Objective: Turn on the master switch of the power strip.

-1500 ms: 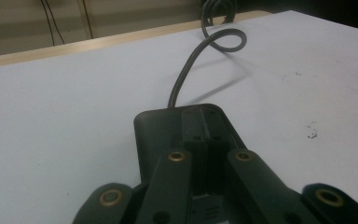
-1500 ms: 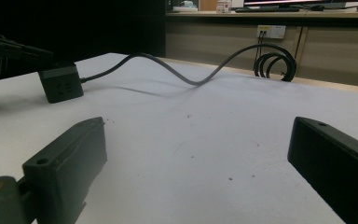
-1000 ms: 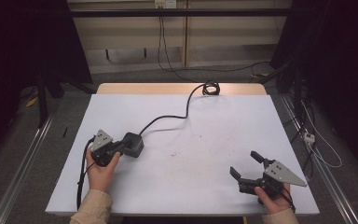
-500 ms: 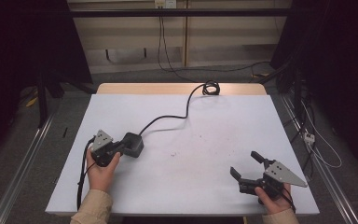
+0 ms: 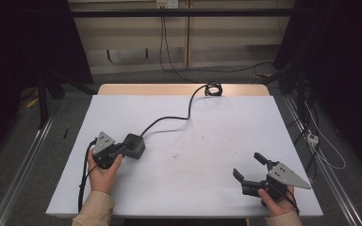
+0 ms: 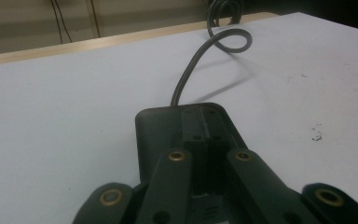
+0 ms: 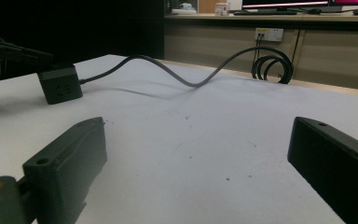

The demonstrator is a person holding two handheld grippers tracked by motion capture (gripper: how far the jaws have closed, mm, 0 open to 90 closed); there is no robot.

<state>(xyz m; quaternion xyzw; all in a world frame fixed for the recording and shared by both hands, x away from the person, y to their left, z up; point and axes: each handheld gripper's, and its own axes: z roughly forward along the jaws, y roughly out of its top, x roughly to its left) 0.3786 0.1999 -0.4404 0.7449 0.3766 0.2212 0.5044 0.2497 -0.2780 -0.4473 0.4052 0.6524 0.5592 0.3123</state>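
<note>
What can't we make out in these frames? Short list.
- Left gripper view: its shut jaws cover the black box, so contact is unclear.
- High view: the cable coils off the table far edge; its end is hidden.
- Right gripper view: box face markings too small.

**A lab recording bay**

This looks like a lab or test room. A white-covered worktop (image 5: pixel 184 188) stands on a grey floor between metal rails (image 5: pixel 19 174), with dark curtains (image 5: pixel 339 70) at both sides. Behind it runs a beige wall with a socket plate (image 5: pixel 166 4) and hanging cables (image 5: pixel 162 37). The right gripper view shows monitors (image 7: pixel 284 3) on a counter.
</note>
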